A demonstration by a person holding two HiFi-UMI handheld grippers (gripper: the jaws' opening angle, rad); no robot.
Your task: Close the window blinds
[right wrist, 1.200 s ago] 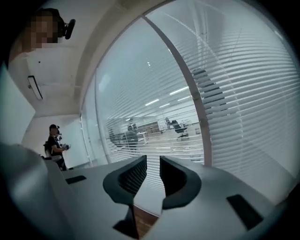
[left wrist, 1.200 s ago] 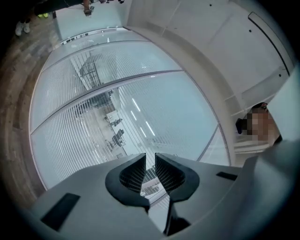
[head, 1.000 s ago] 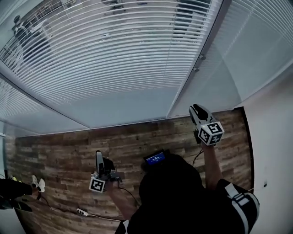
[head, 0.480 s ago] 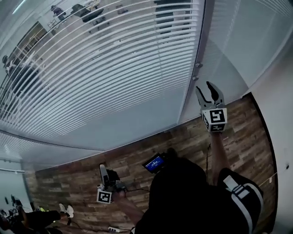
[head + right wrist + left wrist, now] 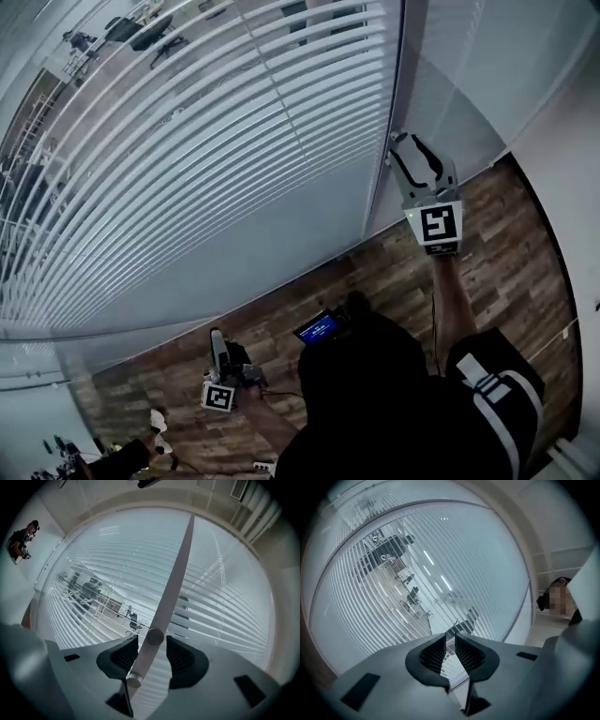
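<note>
Right hand-held gripper (image 5: 410,143) risen, jaws just opened, mullion knob (image 5: 155,636) between them, blinds (image 5: 187,169) behind, left hand-held gripper (image 5: 217,336) closed

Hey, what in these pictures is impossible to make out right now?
- Head view: top of the blinds, cut off by the upper edge.
- Head view: writing on the small blue screen, too small.
- Head view: the floor under the person, hidden by their body.
- Left gripper view: the bystander at the right edge, partly under a mosaic patch.
</note>
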